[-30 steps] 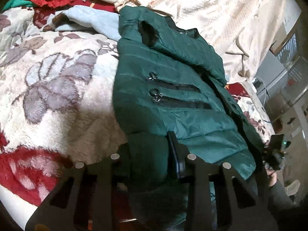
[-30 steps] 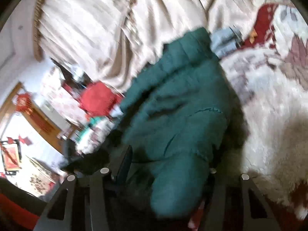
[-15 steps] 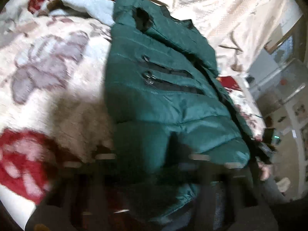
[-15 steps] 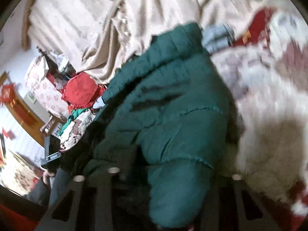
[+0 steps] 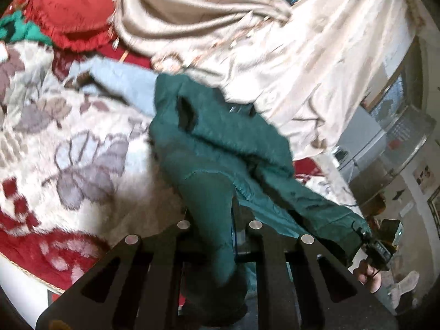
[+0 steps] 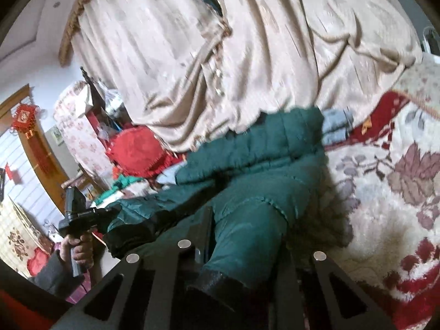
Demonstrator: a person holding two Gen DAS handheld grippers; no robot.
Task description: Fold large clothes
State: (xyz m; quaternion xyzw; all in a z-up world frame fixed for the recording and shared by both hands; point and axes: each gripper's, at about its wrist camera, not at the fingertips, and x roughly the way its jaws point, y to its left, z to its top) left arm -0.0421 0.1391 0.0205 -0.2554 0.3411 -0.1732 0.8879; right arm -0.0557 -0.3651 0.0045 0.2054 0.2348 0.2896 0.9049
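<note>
A: Where is the jacket (image 5: pixel 220 148)?
B: On the bed's floral blanket (image 5: pixel 82 148), its near end raised.
A: The grippers?
B: Left gripper (image 5: pixel 217 220) and right gripper (image 6: pixel 242 242) are both closing, clamped on jacket cloth.

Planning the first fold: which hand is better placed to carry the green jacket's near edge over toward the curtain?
Probably left. The left gripper is shut on the jacket, whose body lies straight ahead. The right gripper has a cuffed sleeve between jaws that are closing.
</note>
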